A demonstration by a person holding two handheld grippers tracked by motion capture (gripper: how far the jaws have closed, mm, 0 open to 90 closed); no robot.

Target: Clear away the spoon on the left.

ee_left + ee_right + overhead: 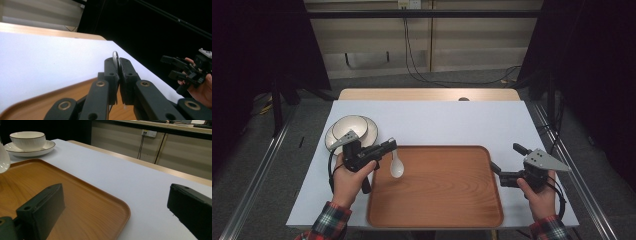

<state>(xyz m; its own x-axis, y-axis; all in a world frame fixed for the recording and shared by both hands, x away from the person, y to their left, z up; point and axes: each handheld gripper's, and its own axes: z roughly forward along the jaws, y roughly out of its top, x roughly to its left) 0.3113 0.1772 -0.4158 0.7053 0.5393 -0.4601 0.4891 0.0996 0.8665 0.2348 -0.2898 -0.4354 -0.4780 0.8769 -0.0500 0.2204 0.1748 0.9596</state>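
My left gripper [391, 146] is shut on the handle of a white ceramic spoon [396, 167], whose bowl hangs over the left part of the wooden tray [437, 210]. In the left gripper view the spoon handle [115, 58] pokes up between the pressed jaws of that gripper [118, 65]. My right gripper [508, 157] stands open at the tray's right edge, nothing between its jaws. In the right gripper view the spoon's bowl [3, 157] shows at the left edge above the tray [82, 202].
A white bowl [349, 126] sits on a white plate [371, 131] at the back left of the white table [437, 120], just behind my left hand. In the right gripper view the bowl [27, 140] and plate [47, 146] stand beyond the tray.
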